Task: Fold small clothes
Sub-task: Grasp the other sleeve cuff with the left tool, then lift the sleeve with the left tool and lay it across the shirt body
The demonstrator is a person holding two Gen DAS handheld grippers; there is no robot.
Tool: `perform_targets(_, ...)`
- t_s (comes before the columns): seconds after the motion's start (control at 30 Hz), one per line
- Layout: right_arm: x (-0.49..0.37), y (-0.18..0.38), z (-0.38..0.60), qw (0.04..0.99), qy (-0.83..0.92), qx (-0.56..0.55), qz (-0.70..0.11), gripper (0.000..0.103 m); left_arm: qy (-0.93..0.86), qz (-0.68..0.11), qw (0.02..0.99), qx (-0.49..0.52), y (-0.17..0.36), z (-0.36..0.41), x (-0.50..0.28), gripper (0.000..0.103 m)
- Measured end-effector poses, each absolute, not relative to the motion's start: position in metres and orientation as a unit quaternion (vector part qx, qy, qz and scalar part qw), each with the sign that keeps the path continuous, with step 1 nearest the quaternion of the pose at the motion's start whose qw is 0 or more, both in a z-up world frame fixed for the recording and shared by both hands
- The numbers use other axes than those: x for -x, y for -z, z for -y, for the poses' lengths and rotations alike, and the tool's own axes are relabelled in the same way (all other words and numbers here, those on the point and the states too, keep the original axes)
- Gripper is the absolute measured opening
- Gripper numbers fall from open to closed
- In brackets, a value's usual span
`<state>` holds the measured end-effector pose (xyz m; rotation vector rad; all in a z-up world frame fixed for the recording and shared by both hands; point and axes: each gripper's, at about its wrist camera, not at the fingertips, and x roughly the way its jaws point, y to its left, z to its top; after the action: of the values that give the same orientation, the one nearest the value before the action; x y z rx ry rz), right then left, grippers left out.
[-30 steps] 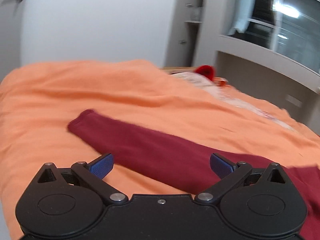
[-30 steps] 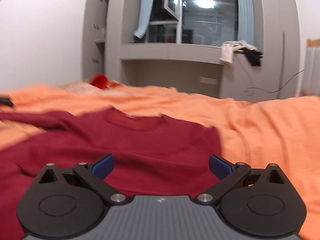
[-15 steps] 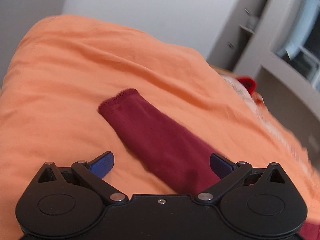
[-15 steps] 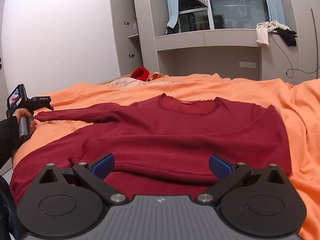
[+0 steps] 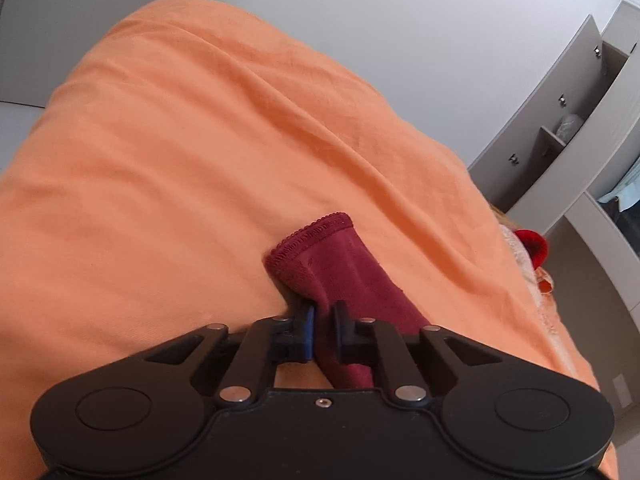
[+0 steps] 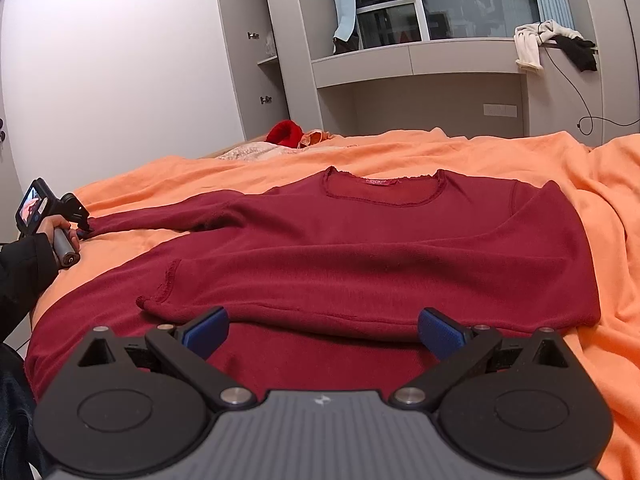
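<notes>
Now | left gripper (image 5: 323,322) clenched on maroon sweater's sleeve (image 5: 340,268) near cuff | right gripper (image 6: 323,330) released above hem | advice: carry sleeve across chest, cuff flat.

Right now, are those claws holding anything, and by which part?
The left claw pinches the dark red top's sleeve just behind its cuff. The right claw is open, holding nothing.

No writing can be read in either view. The maroon sweater (image 6: 360,240) carries a small pink neck label (image 6: 376,181) inside its collar, but whatever is printed on it is too small and blurred to make out. The right hand-held gripper (image 6: 322,330) bears only a small pale emblem (image 6: 320,400) on its grey ribbed body, without letters.
</notes>
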<state>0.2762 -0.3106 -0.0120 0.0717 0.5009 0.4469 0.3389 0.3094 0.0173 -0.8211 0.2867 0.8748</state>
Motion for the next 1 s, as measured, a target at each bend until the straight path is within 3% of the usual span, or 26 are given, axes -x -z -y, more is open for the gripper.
perform_targets(0.23, -0.276, 0.014, 0.308, 0.943, -0.219, -0.027, -0.247, 0.103, -0.383, -0.095, 0.823, 0.409, -0.021, -0.309, -0.328, 0.003)
perform_targets(0.57, -0.279, 0.016, 0.3, 0.944, -0.212, -0.006, -0.252, 0.103, -0.287, -0.005, 0.898, 0.332, -0.073, -0.262, -0.317, 0.002)
perform_targets(0.77, -0.279, 0.01, 0.303, 0.948, -0.204, -0.018, -0.243, 0.103, -0.167, 0.034, 0.947, 0.273, -0.117, -0.188, -0.315, 0.002)
perform_targets(1.0, -0.273, -0.014, 0.315, 0.964, -0.171, -0.048, -0.199, 0.103, -0.053, 0.064, 0.99, 0.114, -0.154, -0.056, -0.299, 0.003)
